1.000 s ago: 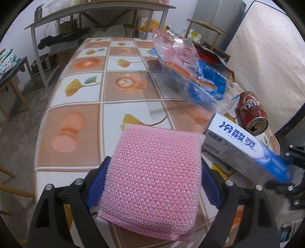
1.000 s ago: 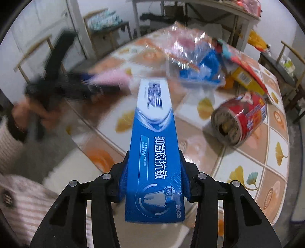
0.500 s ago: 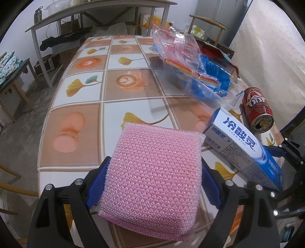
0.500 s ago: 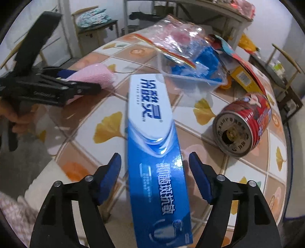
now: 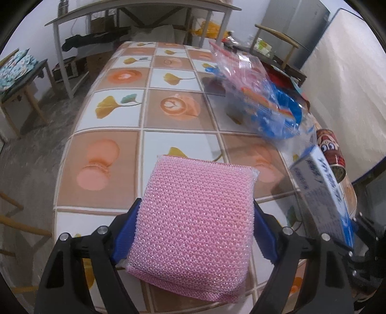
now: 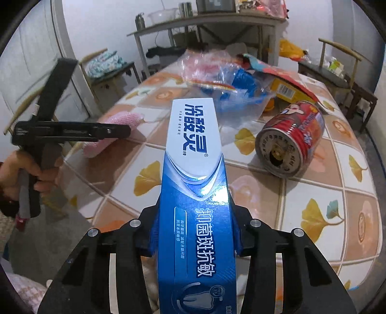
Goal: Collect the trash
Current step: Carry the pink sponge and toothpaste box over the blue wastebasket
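Both tongs are clamped on loads. Left gripper (image 5: 193,231) has its blue pads pressed against the two sides of a pink mesh scouring sponge (image 5: 195,217), which juts forward over the near edge of the table (image 5: 101,149). Right gripper (image 6: 196,238) pinches a blue-and-white toothpaste box (image 6: 195,193) lengthwise, its white end pointing out over the tabletop. In the right wrist view the left gripper (image 6: 72,131) shows side-on at the table's left edge, held in a bare hand (image 6: 14,174), with the sponge (image 6: 113,130) poking past its tip. In the left wrist view the toothpaste box (image 5: 320,193) crosses the right edge of the picture.

A glossy cloth printed with squares of ginkgo leaves and orange blooms covers the tabletop. Right of the box, a red drink can (image 6: 292,142) lies on its side, its open end toward the near edge. Beyond it, toward the far right side, a clear plastic tray (image 5: 265,113) holds crumpled blue and red wrappers under a clear bag. A yellow carton (image 6: 289,90) with a red flap lies just behind the tray.

Past the far end stands a grey metal-framed side table (image 6: 205,21) carrying a flask and a clear bowl. Wooden chairs (image 6: 337,65) flank the room, one piled with patterned cushions (image 6: 103,62). A white door (image 6: 36,48) closes the left wall, and the floor is bare concrete.
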